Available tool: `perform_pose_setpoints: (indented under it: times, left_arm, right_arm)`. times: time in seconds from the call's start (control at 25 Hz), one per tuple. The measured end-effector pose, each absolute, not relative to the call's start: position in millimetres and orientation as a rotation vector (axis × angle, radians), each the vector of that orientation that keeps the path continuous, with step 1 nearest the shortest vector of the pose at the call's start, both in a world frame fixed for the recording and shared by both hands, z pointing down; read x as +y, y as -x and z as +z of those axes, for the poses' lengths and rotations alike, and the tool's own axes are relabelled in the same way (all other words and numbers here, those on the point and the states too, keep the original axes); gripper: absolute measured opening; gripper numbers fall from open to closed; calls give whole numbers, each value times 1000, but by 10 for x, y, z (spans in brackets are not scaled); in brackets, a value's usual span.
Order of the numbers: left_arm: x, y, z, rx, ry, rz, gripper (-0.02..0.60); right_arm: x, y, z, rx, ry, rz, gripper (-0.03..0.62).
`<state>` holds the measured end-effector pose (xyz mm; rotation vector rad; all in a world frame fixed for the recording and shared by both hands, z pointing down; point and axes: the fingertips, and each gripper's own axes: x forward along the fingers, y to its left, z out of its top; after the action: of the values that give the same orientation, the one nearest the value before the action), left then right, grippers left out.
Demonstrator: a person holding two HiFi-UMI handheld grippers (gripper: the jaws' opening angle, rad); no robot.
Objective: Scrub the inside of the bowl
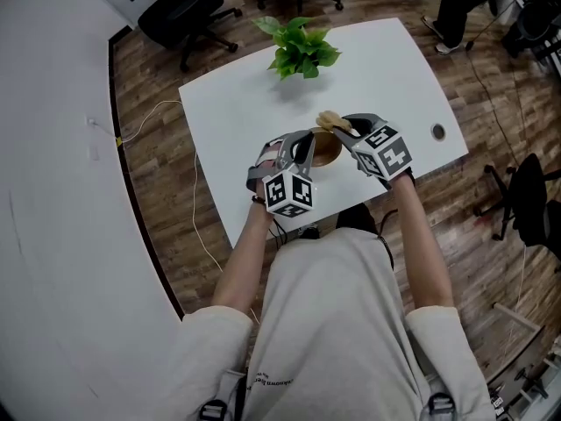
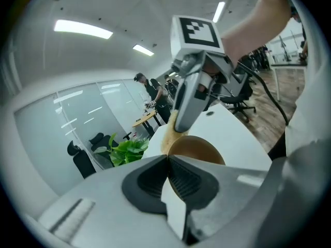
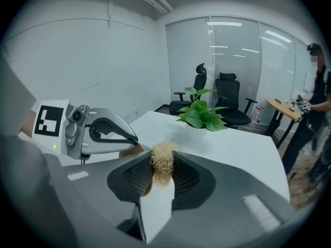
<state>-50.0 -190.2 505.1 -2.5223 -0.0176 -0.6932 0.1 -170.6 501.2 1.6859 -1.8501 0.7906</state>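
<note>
My left gripper (image 2: 168, 158) clamps the rim of the round brown wooden bowl (image 2: 199, 148) on the white table (image 1: 386, 68). Only the right gripper view shows my right gripper (image 3: 163, 156) pinching the straw-coloured fibre scrubber (image 3: 163, 170). The print on my shirt is unreadable.

Seen from above, the two tongs cover most of the round brown wooden bowl (image 1: 328, 150). The left tongs (image 2: 167, 158) hide the bit of rim they pinch. The lower half of the pale stringy scrubber (image 3: 163, 165) is hidden inside the right tongs (image 3: 160, 158).
</note>
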Motion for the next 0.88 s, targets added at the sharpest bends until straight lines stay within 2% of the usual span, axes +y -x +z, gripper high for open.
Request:
perform_pose_setpoints:
  times: [0.44,0.88]
  left_arm:
    - [-2589,658,5094,249,3364,-755,12]
    - [-2762,624,5263,442,3622,-818,12]
  right_arm:
    - [-1626,-32,5093,-1832,-1699,806,118]
    - [-1453,69,5161,-1819,-1736,830,118]
